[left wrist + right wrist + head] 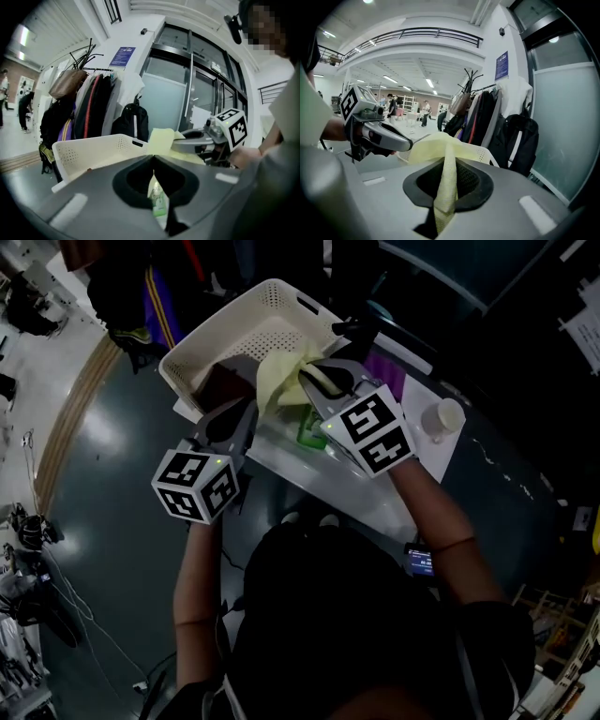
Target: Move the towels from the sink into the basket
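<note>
- Grey fingers (505, 180) of the right gripper (446, 158) are closed tightly on a yellow towel (431, 143). A fold is pinched between them, and a strip hangs down through the gap behind the tips.
- The rest of the towel is bunched ahead of the tips. It is held in the air over the near rim of the white basket (234, 334), partly above its inside.
- The fingers (97, 190) of the left gripper (153, 157) are brought together at the tips, with nothing pinched between them. A green thing (157, 201) is seen through the slot behind the tips, lying lower down.
- The left gripper is held just beside the right one, and both are pointed toward the basket. Its tips are near the basket's near wall.
- A dark brown thing (220, 382) is seen in the near corner of the basket. What it is cannot be told.
- The green thing is set on a white surface (337, 484), between the two grippers in the head view.
- A white cup (442, 418) is placed further right, well apart from the towel.
- Beyond the basket, coats (89, 108) are hung on a rack, with a black backpack (133, 123) beside them.
</note>
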The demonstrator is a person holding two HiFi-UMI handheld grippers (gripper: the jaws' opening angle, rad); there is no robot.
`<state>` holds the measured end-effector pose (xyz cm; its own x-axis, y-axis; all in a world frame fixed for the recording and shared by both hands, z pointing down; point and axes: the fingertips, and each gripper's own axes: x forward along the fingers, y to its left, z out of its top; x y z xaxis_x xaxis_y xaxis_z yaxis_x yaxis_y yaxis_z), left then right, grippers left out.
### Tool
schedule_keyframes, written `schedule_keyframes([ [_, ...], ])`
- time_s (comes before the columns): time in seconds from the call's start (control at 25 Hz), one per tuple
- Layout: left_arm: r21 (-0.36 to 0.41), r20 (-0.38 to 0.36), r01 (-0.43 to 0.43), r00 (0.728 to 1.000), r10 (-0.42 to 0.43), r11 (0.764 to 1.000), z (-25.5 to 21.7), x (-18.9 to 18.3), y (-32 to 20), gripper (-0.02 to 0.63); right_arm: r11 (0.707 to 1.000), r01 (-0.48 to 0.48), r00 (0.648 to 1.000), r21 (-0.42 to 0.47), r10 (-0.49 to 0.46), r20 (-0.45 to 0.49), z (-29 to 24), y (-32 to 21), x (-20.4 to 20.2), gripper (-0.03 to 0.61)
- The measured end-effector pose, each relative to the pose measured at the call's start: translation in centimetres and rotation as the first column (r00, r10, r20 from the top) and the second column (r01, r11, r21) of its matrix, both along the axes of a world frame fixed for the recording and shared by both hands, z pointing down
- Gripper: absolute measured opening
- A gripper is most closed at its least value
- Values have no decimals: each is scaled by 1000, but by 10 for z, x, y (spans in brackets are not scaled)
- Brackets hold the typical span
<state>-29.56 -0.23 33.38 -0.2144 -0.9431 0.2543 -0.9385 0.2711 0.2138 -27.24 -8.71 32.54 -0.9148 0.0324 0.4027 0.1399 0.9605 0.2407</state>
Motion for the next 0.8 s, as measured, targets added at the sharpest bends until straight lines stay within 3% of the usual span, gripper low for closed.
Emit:
schedule_keyframes([
  [0.48,-10,2,134,991,-134,991,0,-38,39,6,996,84,996,17,-85,41,-12,24,-65,33],
  [0.8,-18,-28,169,985,-169,985,8,-55,55,6,994,104,994,-14,-105,-32,15,33,-99,36],
])
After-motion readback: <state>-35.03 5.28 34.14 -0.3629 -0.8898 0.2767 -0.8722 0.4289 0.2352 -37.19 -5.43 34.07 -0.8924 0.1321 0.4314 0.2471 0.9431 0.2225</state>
